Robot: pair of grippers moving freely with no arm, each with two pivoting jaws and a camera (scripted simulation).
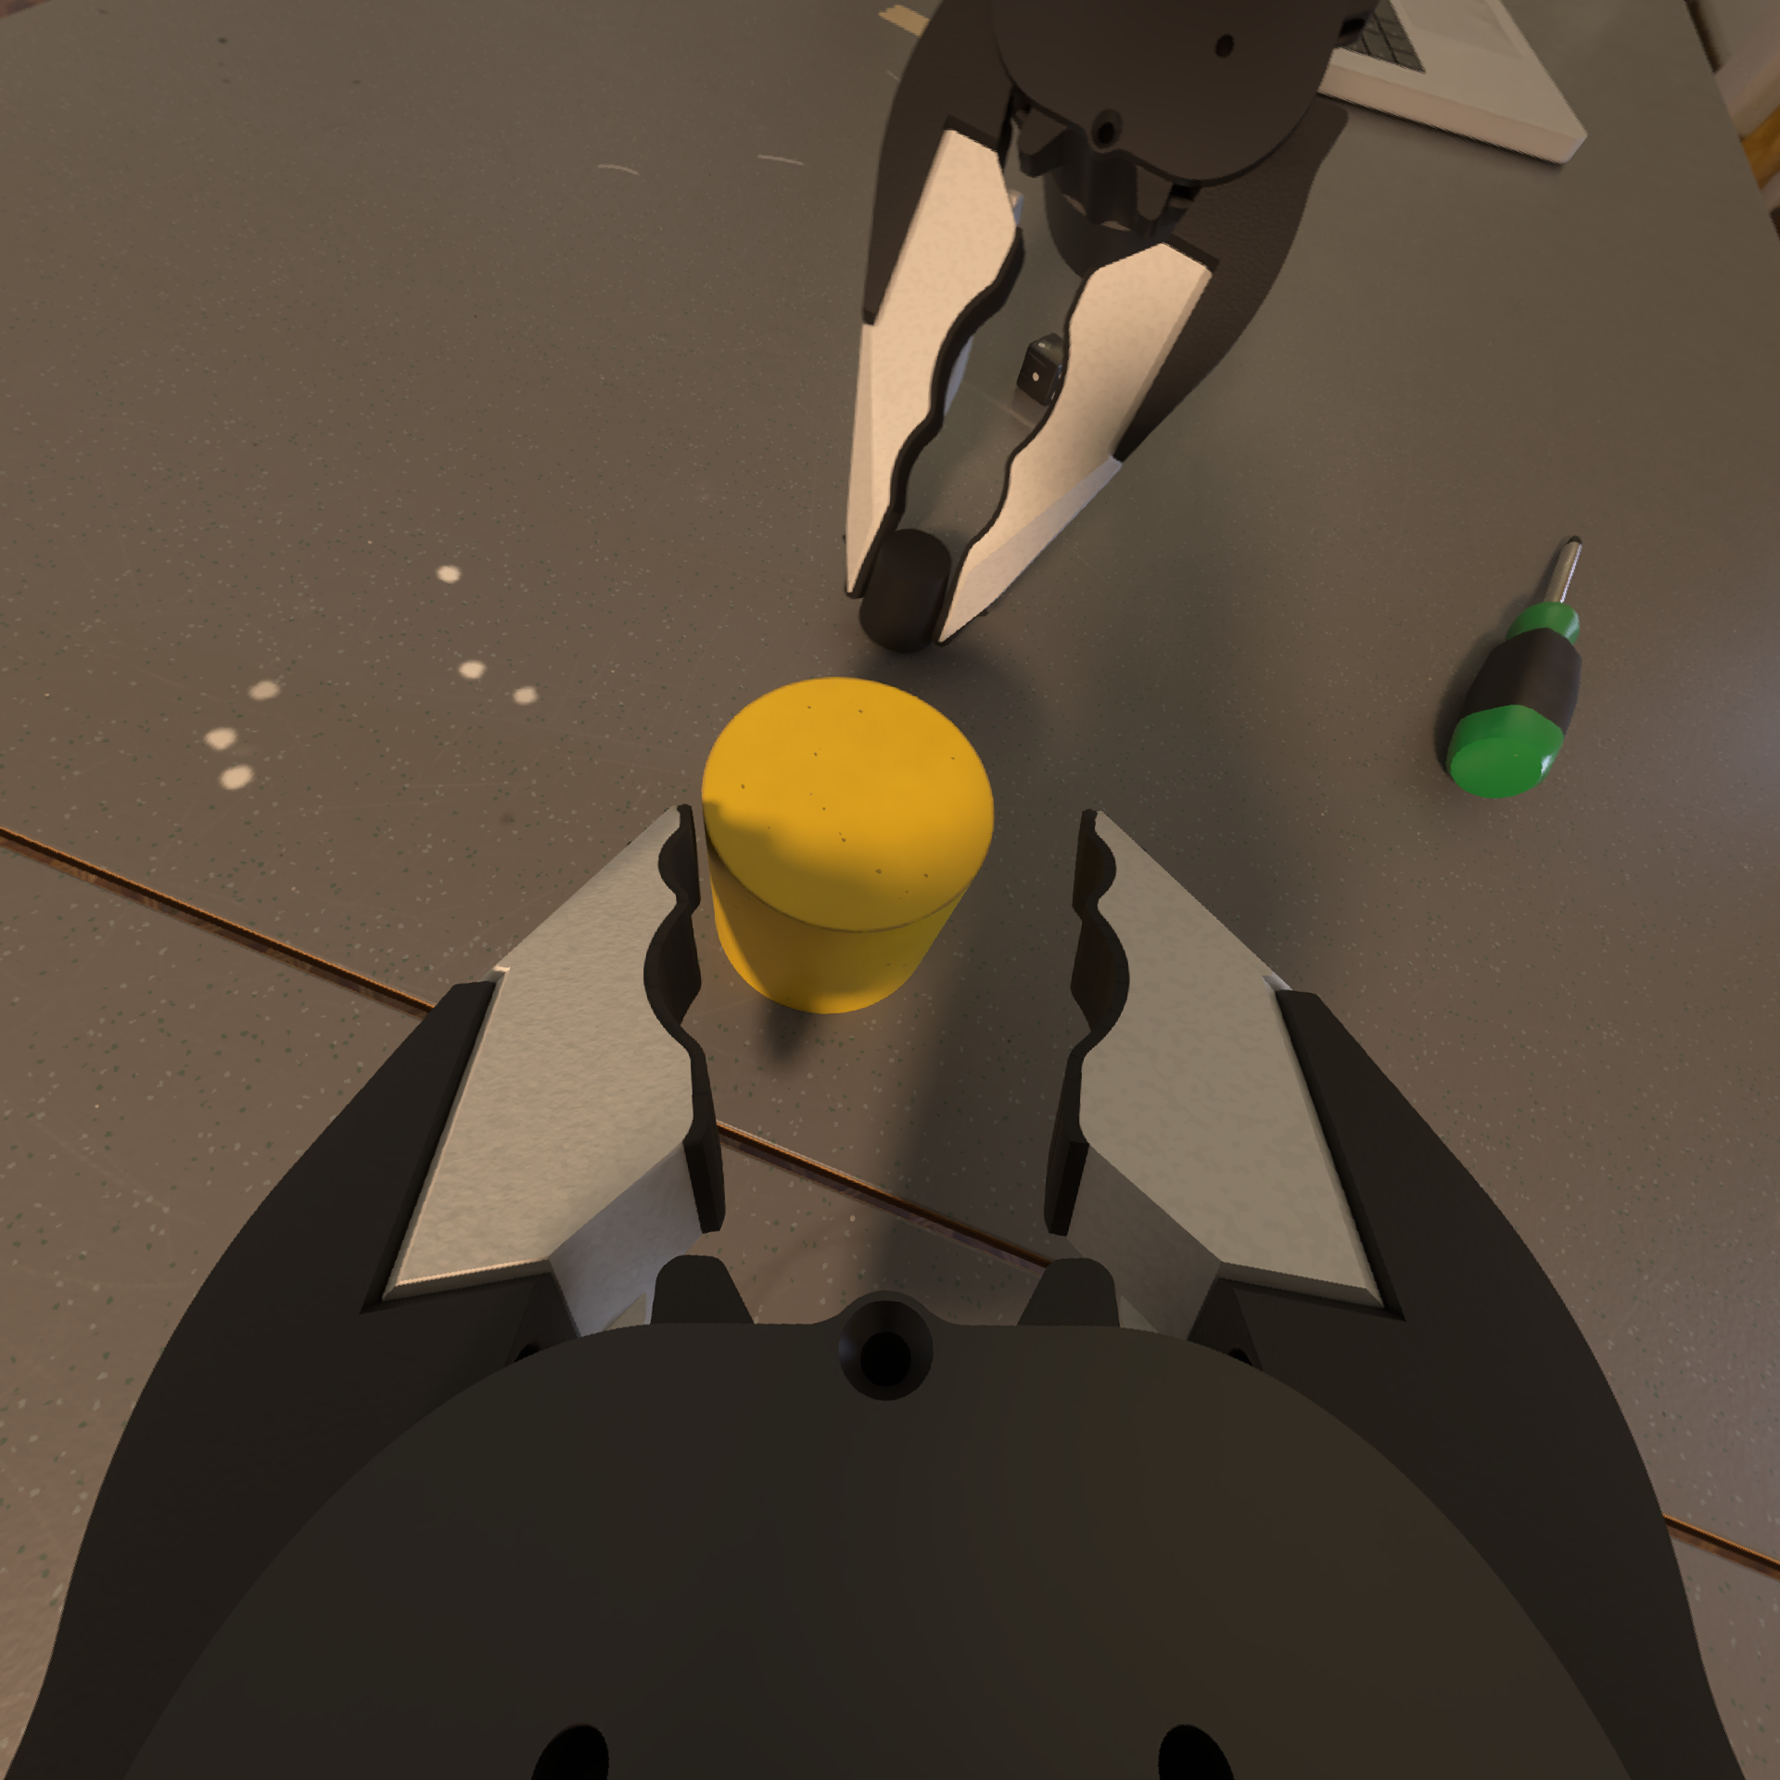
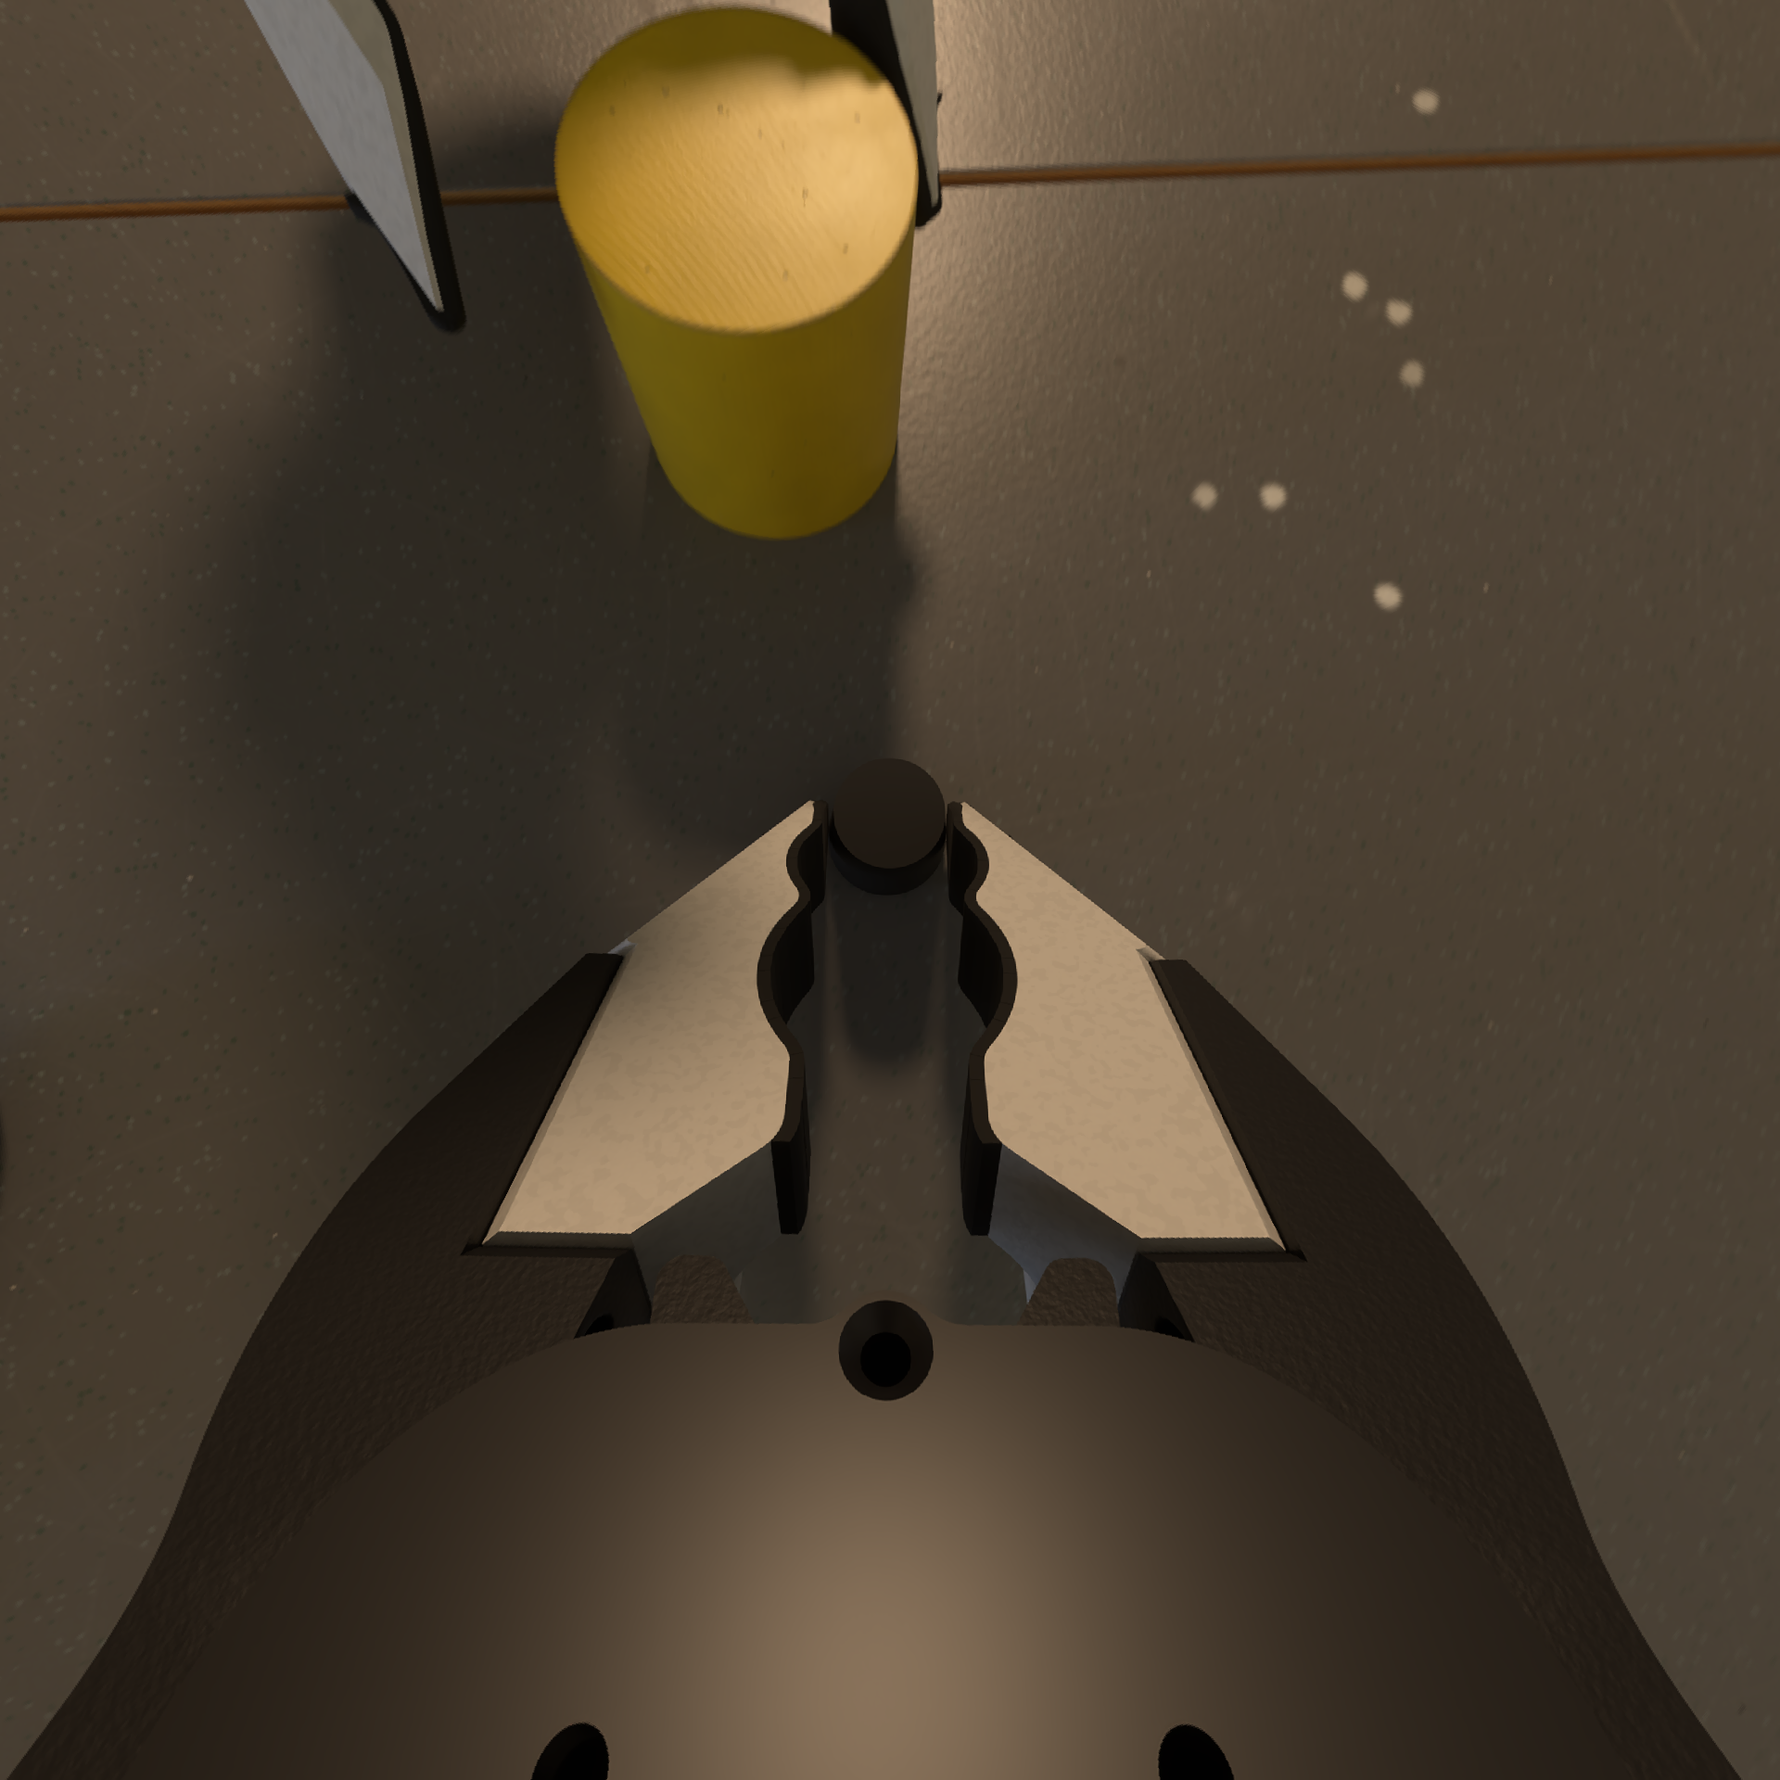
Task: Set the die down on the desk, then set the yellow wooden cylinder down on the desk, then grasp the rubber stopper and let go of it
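The yellow wooden cylinder stands upright on the grey desk. My left gripper is open around it: its left finger is close beside it and its right finger stands clear of it. The cylinder also shows in the right wrist view, between the left gripper's fingers. My right gripper is shut on the black rubber stopper, low at the desk just beyond the cylinder. The stopper shows in the left wrist view. The small dark die lies on the desk behind the right gripper's fingers.
A green and black screwdriver lies on the desk to the right. A white flat object sits at the far right corner. A thin seam crosses the desk under my left gripper. Pale spots mark the desk on the left.
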